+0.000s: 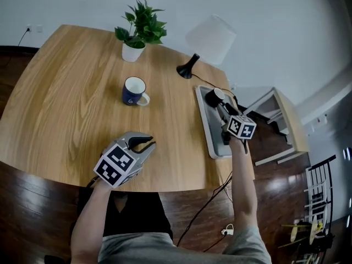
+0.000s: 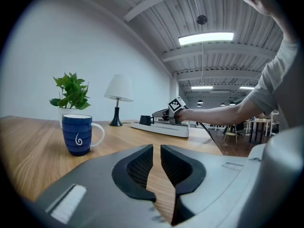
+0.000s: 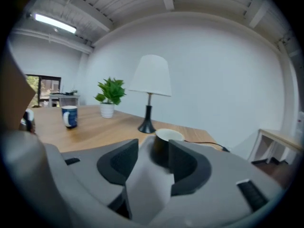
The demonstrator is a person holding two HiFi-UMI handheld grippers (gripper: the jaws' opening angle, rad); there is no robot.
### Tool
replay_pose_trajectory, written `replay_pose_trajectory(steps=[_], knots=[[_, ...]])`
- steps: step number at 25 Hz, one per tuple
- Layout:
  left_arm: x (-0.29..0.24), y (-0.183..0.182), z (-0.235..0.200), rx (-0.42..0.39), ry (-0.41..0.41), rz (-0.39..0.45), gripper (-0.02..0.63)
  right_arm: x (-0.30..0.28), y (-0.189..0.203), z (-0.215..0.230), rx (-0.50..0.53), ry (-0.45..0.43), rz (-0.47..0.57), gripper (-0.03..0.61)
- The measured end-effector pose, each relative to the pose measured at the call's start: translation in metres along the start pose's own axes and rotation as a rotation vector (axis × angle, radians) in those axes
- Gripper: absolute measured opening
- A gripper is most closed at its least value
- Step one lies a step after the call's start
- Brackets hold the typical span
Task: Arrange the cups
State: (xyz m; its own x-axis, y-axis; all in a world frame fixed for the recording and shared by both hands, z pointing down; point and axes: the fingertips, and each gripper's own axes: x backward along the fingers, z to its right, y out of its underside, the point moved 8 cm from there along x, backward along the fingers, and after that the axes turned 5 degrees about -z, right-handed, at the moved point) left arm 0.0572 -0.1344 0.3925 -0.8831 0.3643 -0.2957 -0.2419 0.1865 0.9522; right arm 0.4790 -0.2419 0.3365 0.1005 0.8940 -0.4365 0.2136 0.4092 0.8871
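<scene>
Table (image 1: pixel 66 109) matt grained wood; blue cup (image 1: pixel 132 91) glossy glazed; black cup (image 1: pixel 213 98) matt.

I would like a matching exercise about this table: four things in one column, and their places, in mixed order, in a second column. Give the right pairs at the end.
Things
1. blue mug
2. black cup
3. plant
4. lamp

Places
A. on the grey tray at the right edge of the table
B. in a white pot at the far edge of the table
C. alone near the middle of the table
D. on the table just beyond the tray's far end

Pairs: 1-C, 2-A, 3-B, 4-D
</scene>
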Motion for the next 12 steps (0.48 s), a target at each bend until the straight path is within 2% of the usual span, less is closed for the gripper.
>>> replay_pose_trajectory(steps=[1,4,6,9,12], knots=[[0.000,0.000,0.000,-0.001,0.000,0.002,0.061,0.005,-0.007,-0.021,0.026,-0.068,0.028,0.178],[0.001,-0.002,-0.001,0.001,-0.005,0.015,0.061,0.005,-0.014,-0.098,0.151,-0.296,0.028,0.173],[0.000,-0.002,-0.001,0.001,-0.008,0.019,0.061,-0.001,-0.008,-0.149,0.219,-0.417,0.003,0.173],[0.000,-0.004,0.001,0.003,-0.007,0.029,0.061,-0.011,0.000,-0.209,0.250,-0.558,-0.013,0.173],[-0.001,-0.004,0.001,0.003,-0.007,0.028,0.061,-0.023,0.005,-0.248,0.252,-0.638,-0.025,0.173]])
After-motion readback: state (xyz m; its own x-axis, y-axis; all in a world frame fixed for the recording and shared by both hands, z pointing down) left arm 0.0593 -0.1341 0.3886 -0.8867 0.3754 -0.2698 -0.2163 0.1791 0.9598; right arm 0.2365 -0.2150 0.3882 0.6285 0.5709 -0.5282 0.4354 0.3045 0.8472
